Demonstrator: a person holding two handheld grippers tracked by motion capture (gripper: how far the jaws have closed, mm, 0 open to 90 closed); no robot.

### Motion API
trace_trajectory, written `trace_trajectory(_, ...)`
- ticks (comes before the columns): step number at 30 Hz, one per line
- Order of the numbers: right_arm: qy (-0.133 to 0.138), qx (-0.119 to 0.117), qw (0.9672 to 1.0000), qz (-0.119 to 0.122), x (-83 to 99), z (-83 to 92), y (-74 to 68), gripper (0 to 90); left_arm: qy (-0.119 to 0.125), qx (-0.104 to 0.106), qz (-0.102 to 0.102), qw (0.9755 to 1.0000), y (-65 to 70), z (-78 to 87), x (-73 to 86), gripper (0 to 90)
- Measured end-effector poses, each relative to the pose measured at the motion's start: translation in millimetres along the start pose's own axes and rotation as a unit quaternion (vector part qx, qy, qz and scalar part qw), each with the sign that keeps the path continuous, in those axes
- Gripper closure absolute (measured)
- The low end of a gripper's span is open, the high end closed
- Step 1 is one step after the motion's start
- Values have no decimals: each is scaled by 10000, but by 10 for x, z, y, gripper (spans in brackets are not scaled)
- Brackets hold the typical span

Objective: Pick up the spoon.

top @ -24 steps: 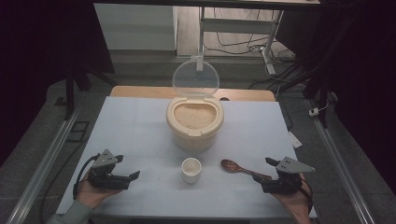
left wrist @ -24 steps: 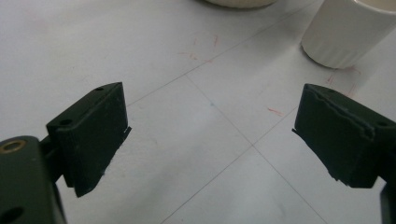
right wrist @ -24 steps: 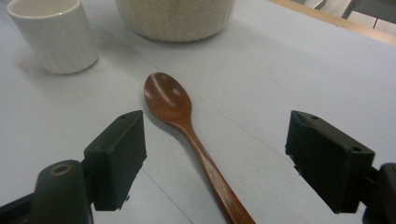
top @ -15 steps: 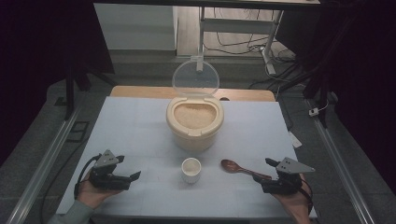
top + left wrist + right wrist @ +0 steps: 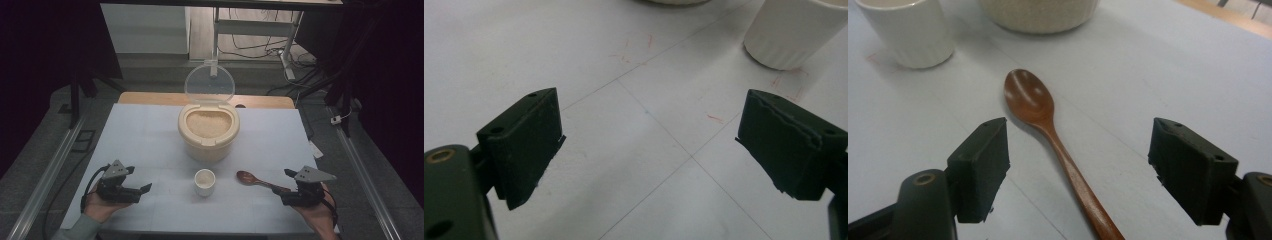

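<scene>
High view: your left gripper (image 5: 142,189) rests at lower left, jaws spread and empty; your right gripper (image 5: 286,186) sits at lower right, jaws spread about the handle end of the one spoon (image 5: 256,181), not pressing it. One cup (image 5: 205,181) stands at lower centre, and one rice container (image 5: 208,131) at centre has its clear lid (image 5: 209,85) raised. On the table (image 5: 140,135) nothing looks scooped yet: gripping the spoon, scooping and filling the cup all seem left to do.

Left gripper view: both pads stand wide apart over bare table (image 5: 634,125); the cup (image 5: 791,32) is at upper right.

Right gripper view: the spoon (image 5: 1048,130) runs up the middle between your spread pads, bowl toward the cup (image 5: 908,32) at upper left and the container (image 5: 1038,15) at top.
</scene>
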State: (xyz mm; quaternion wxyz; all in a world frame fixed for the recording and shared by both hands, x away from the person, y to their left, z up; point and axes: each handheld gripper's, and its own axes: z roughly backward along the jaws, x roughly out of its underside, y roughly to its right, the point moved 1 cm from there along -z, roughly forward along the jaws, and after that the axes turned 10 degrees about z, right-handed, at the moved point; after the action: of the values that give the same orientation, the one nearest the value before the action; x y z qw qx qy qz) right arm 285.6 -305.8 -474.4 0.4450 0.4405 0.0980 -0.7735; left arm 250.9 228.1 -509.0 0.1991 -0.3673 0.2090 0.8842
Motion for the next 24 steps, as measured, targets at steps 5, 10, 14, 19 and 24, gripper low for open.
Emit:
trace_trajectory(5,-304,-111,9995,60,-95,0,23,247,-28,29,-40,10000,16,-17,4,106)
trace_trajectory(10,-655,-390,9970,131,-272,-22,73,252,-82,64,-79,9999,24,-45,6,106)
trace_trajectory(14,-924,-515,9941,242,-400,-75,111,252,-93,75,-86,9999,27,-49,8,106)
trace_trajectory(19,-1324,-675,9882,358,-508,-150,143,251,-136,93,-122,9998,33,-71,7,106)
trace_trajectory(24,-1958,-904,9754,461,-580,-353,228,252,-142,89,-111,9998,33,-77,9,105)
